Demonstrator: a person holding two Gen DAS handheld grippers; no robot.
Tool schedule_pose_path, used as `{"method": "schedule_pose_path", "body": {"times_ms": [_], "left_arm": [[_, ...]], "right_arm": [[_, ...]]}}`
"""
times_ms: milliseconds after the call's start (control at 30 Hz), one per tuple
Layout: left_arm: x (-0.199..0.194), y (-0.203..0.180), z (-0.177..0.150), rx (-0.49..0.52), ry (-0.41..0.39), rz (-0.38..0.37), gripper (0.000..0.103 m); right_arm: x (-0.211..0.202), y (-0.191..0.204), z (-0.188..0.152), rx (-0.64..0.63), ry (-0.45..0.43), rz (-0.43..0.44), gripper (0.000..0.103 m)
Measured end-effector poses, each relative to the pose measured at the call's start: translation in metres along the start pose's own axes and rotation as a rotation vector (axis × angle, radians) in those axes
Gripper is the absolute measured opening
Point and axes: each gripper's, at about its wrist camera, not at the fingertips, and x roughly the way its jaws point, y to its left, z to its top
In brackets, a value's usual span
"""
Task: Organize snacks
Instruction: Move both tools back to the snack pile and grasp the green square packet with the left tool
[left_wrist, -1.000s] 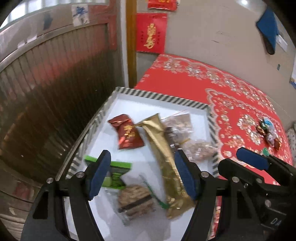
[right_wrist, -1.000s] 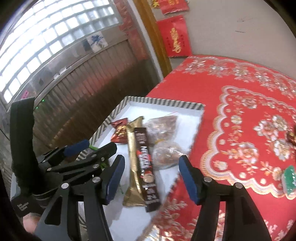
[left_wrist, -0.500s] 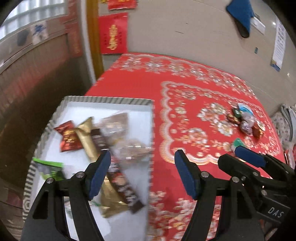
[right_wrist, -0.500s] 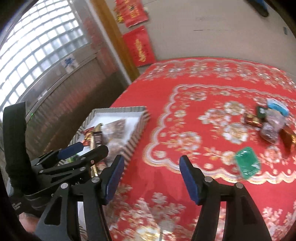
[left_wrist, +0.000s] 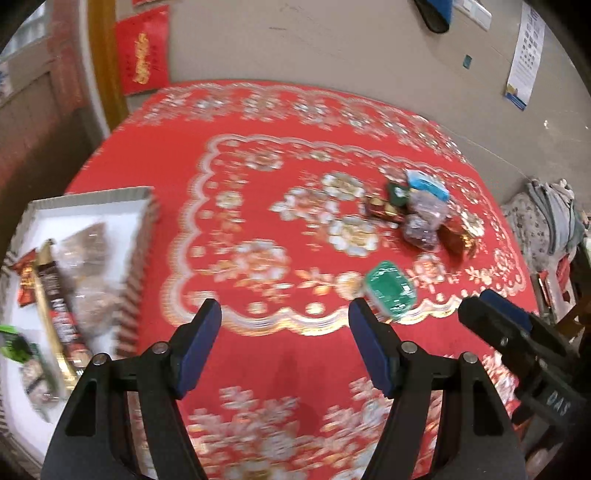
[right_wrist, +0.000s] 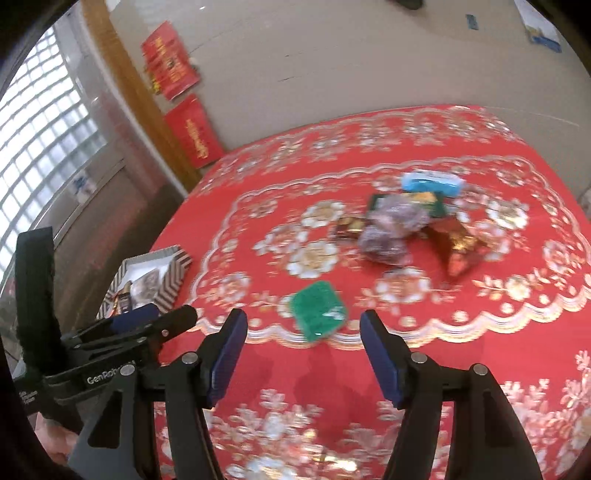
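both claws empty: left claw (left_wrist: 284, 345) open, right claw (right_wrist: 303, 354) opening just short of the green packet (right_wrist: 318, 310), snack pile (right_wrist: 406, 225) beyond it on the red surface (right_wrist: 480, 314), tray (left_wrist: 92, 195) at left

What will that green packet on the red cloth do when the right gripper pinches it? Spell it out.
The green packet lies flat and alone on the tablecloth, so it probably won't roll or tip. Its glossy wrapper may slip between the pads. It looks small and thin, likely light, and could bend rather than stay stiff. The right gripper is empty, its jaws opening.
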Motion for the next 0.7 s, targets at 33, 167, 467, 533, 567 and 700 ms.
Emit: {"method": "schedule_pose_path", "body": {"times_ms": [33,167,467,533,567,700], "left_arm": [[0.005,-0.008,0.001,0.005,0.011,-0.004,0.071],[0.022,-0.031,0.004,0.007,0.048,-0.015,0.071],[0.058,-0.061,0.010,-0.095,0.114,-0.039,0.071],[0.063,-0.063,0.012,-0.128,0.109,-0.046,0.071],[0.067,-0.065,0.013,-0.146,0.117,-0.060,0.071],[0.079,-0.076,0.012,-0.141,0.137,-0.052,0.072]], "right_arm": [[-0.001,-0.005,0.000,0.004,0.000,-0.003,0.066],[-0.008,-0.030,-0.001,0.027,-0.004,-0.013,0.066],[-0.016,-0.076,-0.002,0.093,-0.016,-0.019,0.066],[-0.018,-0.083,-0.002,0.100,-0.019,-0.017,0.066],[-0.018,-0.086,-0.003,0.102,-0.020,-0.016,0.066],[-0.016,-0.095,-0.003,0.114,-0.014,-0.012,0.066]]}}
